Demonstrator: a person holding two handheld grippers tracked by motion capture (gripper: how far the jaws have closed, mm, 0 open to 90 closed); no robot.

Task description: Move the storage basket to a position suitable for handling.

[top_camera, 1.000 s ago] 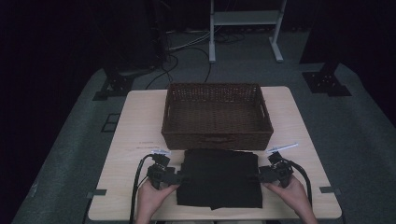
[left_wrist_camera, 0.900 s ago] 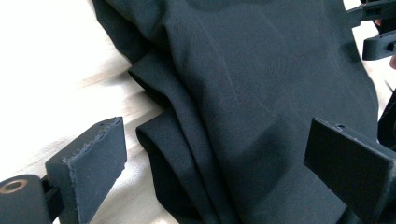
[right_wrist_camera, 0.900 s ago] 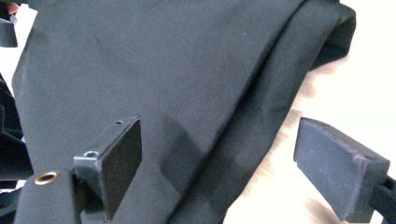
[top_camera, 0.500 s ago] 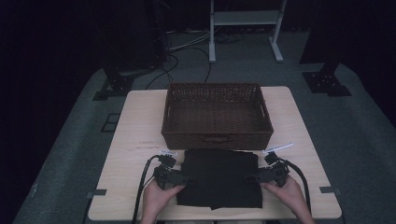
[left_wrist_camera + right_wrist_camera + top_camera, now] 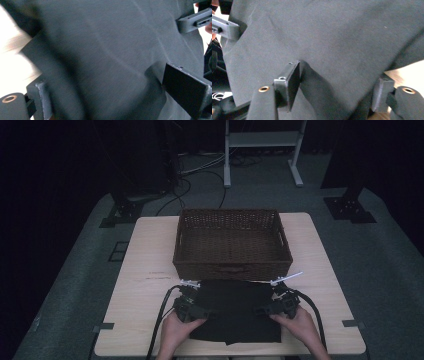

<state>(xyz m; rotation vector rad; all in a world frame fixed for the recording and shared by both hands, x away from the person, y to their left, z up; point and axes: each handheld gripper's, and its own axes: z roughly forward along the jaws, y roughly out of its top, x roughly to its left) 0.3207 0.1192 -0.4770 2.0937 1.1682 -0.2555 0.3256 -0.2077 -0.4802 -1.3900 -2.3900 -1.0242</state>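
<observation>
Dim room w/ grey floor; light wooden table sits centre frame in high view, cables and a white stand at upper centre behind it.

Left to right, lower frame of high view:

Left hand enters from bottom edge, holding left gripper at left edge of black cloth. Black cable loops from gripper toward lower left. Left gripper view: jaws spread wide apart, one at lower left, one at right, cloth lying between and over them. Gripper unclenched; cannot tell whether any fabric is pinched. Table surface visible at left of that view, blurred.

Cloth lies flat on near part of table, centre-bottom, just in front of wicker basket. Basket is dark brown, rectangular, sits mid-table, touching or just beside far edge of cloth; cannot tell which.

Right hand enters from bottom, holding right gripper at right edge of cloth. Right gripper view: jaws apart, cloth draped over left jaw, forming a raised fold there; right jaw at cloth edge, over bare table. Gripper released, not closed on fabric. Other gripper seen at upper left of that view, at far cloth edge.
</observation>
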